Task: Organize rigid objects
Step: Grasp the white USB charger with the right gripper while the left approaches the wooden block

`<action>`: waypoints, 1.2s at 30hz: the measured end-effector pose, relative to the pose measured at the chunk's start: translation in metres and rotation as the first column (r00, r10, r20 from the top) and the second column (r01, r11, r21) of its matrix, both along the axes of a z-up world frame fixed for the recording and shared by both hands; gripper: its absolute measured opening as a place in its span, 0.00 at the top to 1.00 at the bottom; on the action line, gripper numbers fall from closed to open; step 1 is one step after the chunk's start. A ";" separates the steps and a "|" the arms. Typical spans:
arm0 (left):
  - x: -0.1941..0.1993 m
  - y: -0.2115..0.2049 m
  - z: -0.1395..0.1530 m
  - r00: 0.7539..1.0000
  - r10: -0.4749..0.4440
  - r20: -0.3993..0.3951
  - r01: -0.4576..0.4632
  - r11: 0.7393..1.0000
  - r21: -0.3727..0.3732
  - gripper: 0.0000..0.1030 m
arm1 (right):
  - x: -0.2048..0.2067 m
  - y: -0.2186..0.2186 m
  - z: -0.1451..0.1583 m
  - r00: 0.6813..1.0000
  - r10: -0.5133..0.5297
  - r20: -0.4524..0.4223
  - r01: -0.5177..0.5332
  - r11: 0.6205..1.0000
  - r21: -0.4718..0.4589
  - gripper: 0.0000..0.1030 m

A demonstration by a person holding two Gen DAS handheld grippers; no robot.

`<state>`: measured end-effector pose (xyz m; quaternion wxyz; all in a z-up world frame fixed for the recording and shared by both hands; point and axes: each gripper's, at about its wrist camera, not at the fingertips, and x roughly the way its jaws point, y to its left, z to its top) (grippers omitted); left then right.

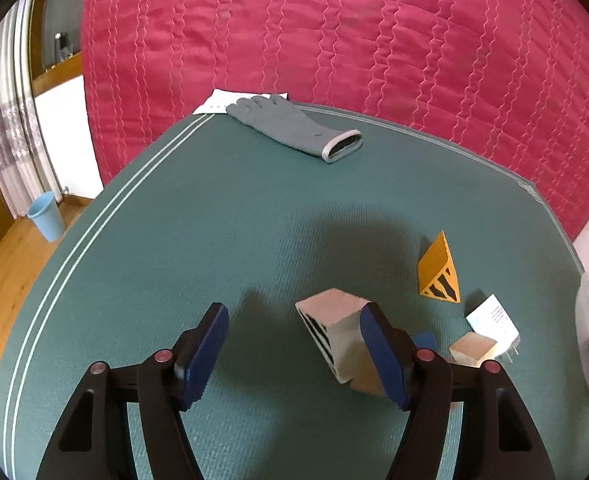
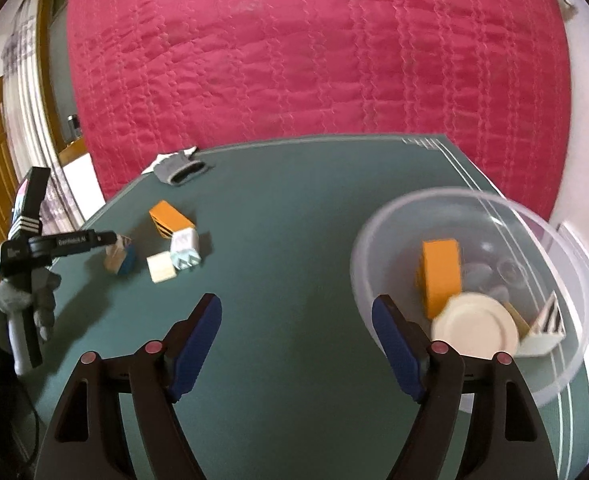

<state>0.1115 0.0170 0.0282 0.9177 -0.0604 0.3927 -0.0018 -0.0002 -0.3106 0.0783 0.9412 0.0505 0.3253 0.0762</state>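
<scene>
Green mat [image 1: 198, 216] — left gripper [image 1: 294, 356] open beside grey block [image 1: 334, 332], right gripper [image 2: 294, 344] open, empty.

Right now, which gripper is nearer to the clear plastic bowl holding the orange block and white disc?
Right. The right gripper hangs open beside the clear plastic bowl, one finger overlapping its rim. The left gripper is across the green mat among the loose blocks.

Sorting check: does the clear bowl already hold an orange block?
Yes, an orange block stands inside the clear bowl, beside a white plate.
</scene>
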 end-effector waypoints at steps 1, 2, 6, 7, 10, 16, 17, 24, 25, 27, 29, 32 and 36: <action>-0.001 0.001 0.000 1.000 -0.004 0.000 0.004 1.000 0.002 0.30 | 0.004 0.005 0.001 1.000 0.015 -0.004 -0.015 1.000 0.004 0.24; -0.002 0.001 0.000 1.000 -0.008 0.000 0.008 1.000 0.004 0.30 | 0.008 0.010 0.002 1.000 0.028 -0.009 -0.028 1.000 0.010 0.24; -0.006 0.006 -0.001 0.999 -0.045 -0.018 0.045 0.999 -0.022 0.30 | 0.021 0.033 -0.003 0.995 0.090 -0.041 -0.089 0.995 0.034 0.24; -0.007 0.007 -0.001 0.999 -0.049 -0.018 0.049 0.999 -0.019 0.30 | 0.024 0.041 -0.005 0.993 0.108 -0.047 -0.106 0.994 0.035 0.24; -0.011 0.010 -0.001 0.998 -0.059 -0.012 0.058 0.998 -0.016 0.30 | 0.032 0.061 -0.011 0.986 0.151 -0.065 -0.148 0.988 0.041 0.24; -0.019 0.011 -0.001 0.997 -0.083 -0.007 0.083 0.996 -0.037 0.30 | 0.052 0.091 -0.024 0.970 0.210 -0.124 -0.200 0.976 0.086 0.24; -0.020 0.009 -0.002 0.996 -0.087 -0.006 0.087 0.996 -0.037 0.30 | 0.054 0.093 -0.026 0.968 0.215 -0.132 -0.203 0.975 0.094 0.24; -0.022 0.009 -0.003 0.997 -0.081 0.002 0.081 0.996 -0.049 0.25 | 0.077 0.113 -0.040 0.951 0.255 -0.174 -0.231 0.962 0.147 0.29; -0.021 0.011 -0.003 0.997 -0.076 0.003 0.076 0.996 -0.052 0.25 | 0.080 0.115 -0.041 0.951 0.253 -0.175 -0.229 0.963 0.145 0.30; -0.022 0.014 -0.003 0.998 -0.067 0.003 0.067 0.996 -0.060 0.24 | 0.085 0.116 -0.039 0.957 0.237 -0.169 -0.214 0.966 0.145 0.30; -0.021 0.017 -0.004 0.998 -0.057 -0.001 0.057 0.996 -0.066 0.23 | 0.092 0.112 -0.037 0.967 0.203 -0.156 -0.181 0.973 0.143 0.30; -0.019 0.019 -0.006 0.999 -0.046 -0.011 0.045 0.996 -0.074 0.23 | 0.102 0.105 -0.031 0.978 0.155 -0.140 -0.136 0.981 0.137 0.32; -0.018 0.019 -0.009 0.999 -0.047 -0.020 0.046 0.997 -0.070 0.23 | 0.123 0.107 -0.028 0.981 0.141 -0.133 -0.124 0.984 0.129 0.35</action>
